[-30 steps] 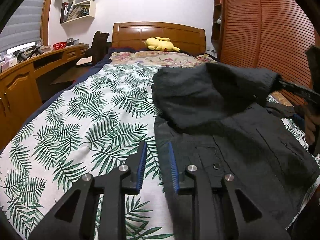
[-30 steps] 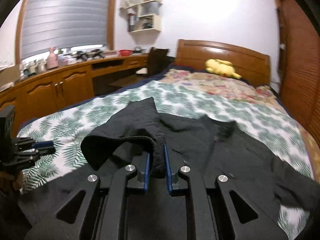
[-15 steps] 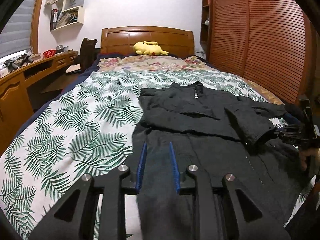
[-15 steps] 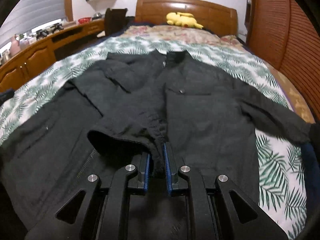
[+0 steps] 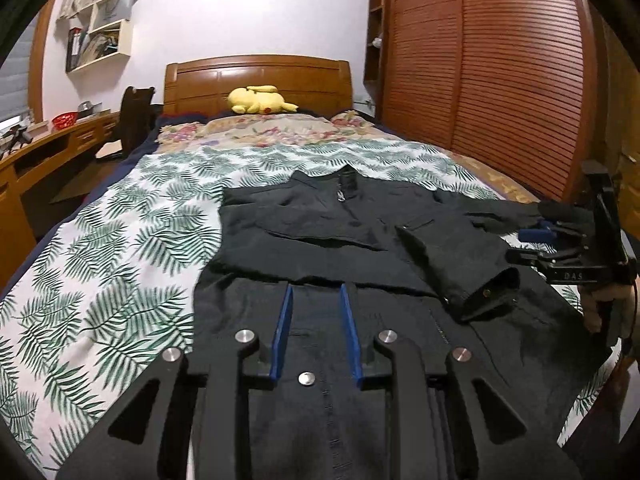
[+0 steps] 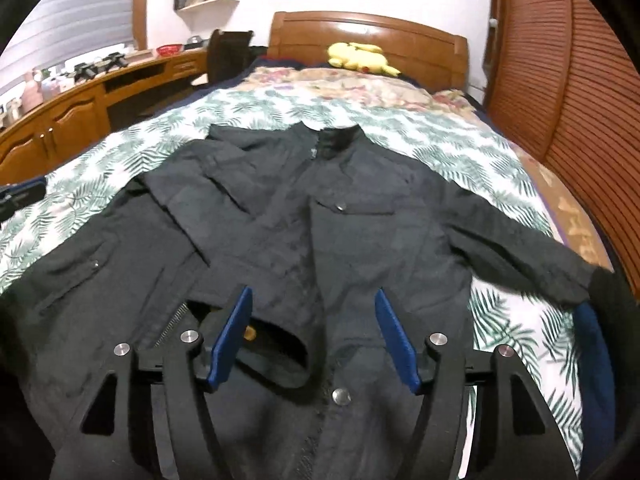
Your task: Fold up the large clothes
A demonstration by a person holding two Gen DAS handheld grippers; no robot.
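A large black jacket (image 5: 332, 220) lies face up on the bed, collar toward the headboard. Its left sleeve (image 5: 452, 264) is folded across the chest, cuff near the middle. It also shows in the right wrist view (image 6: 360, 232), where the folded sleeve's cuff (image 6: 272, 344) lies just below my fingers and the other sleeve (image 6: 520, 248) stretches out to the right. My left gripper (image 5: 314, 300) is open and empty over the jacket's lower front. My right gripper (image 6: 312, 300) is wide open and empty above the cuff; it also shows in the left wrist view (image 5: 536, 236).
The bed has a palm-leaf sheet (image 5: 120, 260) and a wooden headboard (image 5: 260, 76) with a yellow plush toy (image 5: 260, 100). A wooden desk (image 6: 80, 108) runs along the left. Slatted wardrobe doors (image 5: 500, 80) stand to the right.
My right gripper laid the sleeve across the jacket's chest and opened, letting go of the cuff. My left gripper stayed open and drifted over the lower front.
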